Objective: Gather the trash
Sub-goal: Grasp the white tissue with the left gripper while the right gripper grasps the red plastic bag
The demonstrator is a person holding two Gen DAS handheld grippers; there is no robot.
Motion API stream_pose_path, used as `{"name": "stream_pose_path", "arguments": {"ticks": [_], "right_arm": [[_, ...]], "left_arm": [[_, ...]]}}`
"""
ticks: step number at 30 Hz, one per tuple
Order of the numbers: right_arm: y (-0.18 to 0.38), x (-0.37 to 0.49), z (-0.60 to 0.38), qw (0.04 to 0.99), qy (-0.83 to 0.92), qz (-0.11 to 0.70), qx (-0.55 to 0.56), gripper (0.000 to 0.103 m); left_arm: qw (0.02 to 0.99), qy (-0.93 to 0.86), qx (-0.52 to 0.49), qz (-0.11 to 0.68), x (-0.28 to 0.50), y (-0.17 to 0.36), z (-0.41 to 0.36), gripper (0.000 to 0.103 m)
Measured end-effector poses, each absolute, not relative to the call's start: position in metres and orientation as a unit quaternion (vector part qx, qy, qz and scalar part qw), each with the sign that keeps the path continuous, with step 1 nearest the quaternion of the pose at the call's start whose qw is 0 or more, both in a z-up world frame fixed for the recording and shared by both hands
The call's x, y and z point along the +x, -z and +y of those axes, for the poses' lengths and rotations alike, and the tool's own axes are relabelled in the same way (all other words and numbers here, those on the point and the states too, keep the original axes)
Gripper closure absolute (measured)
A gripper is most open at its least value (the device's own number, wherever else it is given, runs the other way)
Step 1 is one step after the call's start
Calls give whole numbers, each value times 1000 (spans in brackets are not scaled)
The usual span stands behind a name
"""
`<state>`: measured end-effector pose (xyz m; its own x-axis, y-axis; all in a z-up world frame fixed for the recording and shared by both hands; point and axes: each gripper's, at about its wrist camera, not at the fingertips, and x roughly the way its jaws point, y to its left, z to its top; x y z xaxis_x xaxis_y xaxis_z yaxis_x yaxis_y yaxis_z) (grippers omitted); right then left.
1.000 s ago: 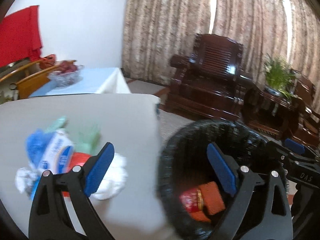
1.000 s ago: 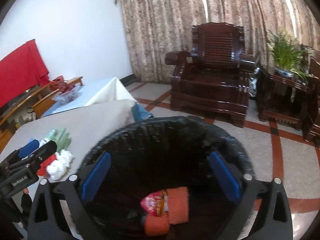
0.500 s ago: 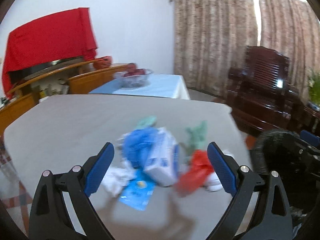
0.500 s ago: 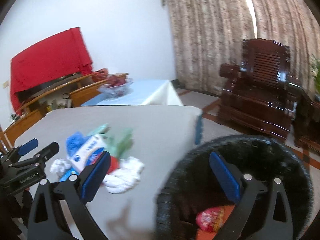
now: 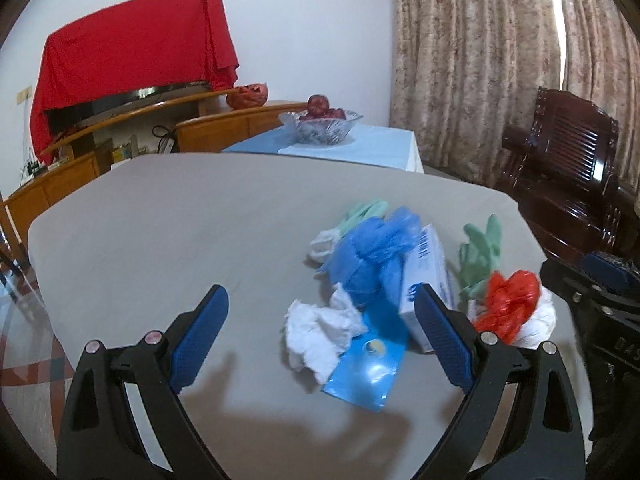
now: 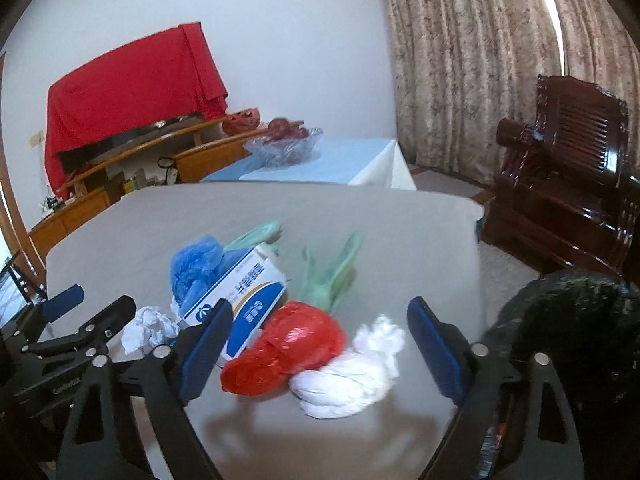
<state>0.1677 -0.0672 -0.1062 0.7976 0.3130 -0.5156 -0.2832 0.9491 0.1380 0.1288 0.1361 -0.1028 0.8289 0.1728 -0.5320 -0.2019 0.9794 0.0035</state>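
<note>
The trash sits in one loose heap on the grey table (image 5: 160, 220), toward the edge nearest the black bin (image 6: 580, 320), which stands off the table's right side. Taking the white box (image 6: 244, 292) as the landmark: a blue bag (image 6: 196, 268) is bunched against its far-left side, a crumpled tissue (image 5: 320, 328) and a flat blue packet (image 5: 368, 368) lie in front of it in the left view, green gloves (image 6: 332, 276) lie behind and to its right, and a red bag (image 6: 288, 344) touches its right end with a white bag (image 6: 352, 372) just beyond. Both the left gripper (image 5: 320, 332) and the right gripper (image 6: 316, 340) hover over the heap with jaws spread wide and nothing between them. All of it looks light. The bags, gloves and tissue are soft and should crush under the pads, so pinching a bunched fold or knot seems safest; thin film may slip. The box is stiffer and best taken across its narrow side.
</note>
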Motion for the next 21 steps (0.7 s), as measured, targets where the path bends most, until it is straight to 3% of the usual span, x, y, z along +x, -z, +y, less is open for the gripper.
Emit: {"name": "stream_pose_path", "arguments": {"ticks": [8,17,21], "right_arm": [[135,181,-43,931,-170,324,9,42],[137,177,-43,927,-188,324,2,55],[136,174,-48,927,-196,318,16,56]], "left_arm": [[950,-101,-35,293,135,116,150,17],[939,-99,-47,326,152,137,157,17],[932,-94,-55,345,163,148,161,25]]}}
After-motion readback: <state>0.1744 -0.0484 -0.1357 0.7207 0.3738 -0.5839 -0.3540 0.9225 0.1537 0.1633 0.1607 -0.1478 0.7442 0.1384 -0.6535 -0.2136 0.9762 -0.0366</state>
